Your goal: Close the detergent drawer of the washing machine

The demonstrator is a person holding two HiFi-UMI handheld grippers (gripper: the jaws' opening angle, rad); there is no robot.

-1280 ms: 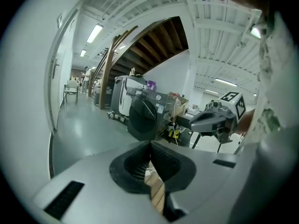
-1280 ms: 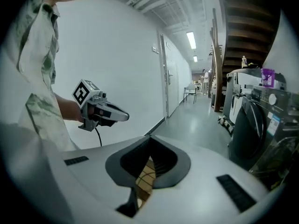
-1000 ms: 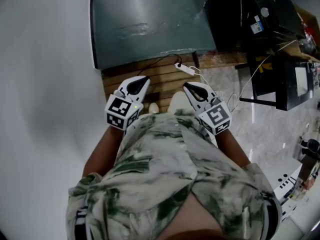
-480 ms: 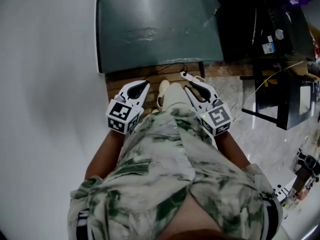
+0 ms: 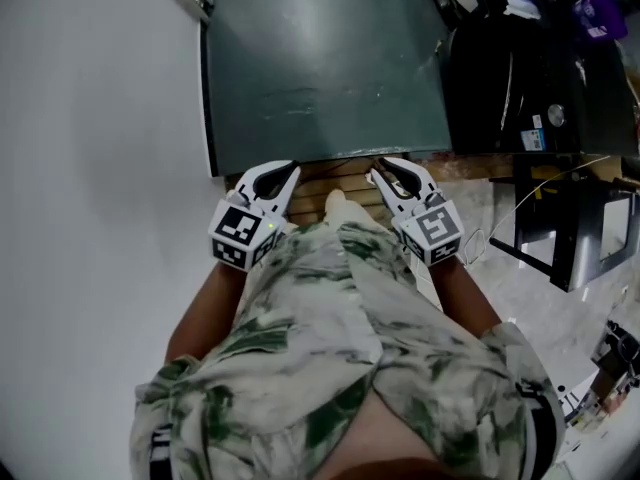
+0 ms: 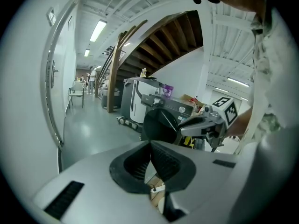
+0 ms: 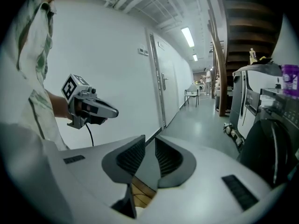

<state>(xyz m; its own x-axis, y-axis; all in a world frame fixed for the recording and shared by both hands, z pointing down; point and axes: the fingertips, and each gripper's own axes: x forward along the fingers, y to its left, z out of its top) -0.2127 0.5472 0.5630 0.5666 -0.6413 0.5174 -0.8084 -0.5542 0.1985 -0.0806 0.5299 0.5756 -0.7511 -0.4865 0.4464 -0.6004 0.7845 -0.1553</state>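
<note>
Washing machine (image 6: 180, 108), dark round door (image 6: 159, 125)

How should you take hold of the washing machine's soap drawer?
It's far off and small. A grey piece seems to jut from the top left of the washing machine, above its round door. If that's the drawer, meet its front face from straight ahead, since it sticks out toward the room and should slide straight back.

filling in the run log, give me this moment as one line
left tool: shut, empty | right tool: open, just opened then narrowed slightly, nothing between | washing machine: ahead, untouched
</note>
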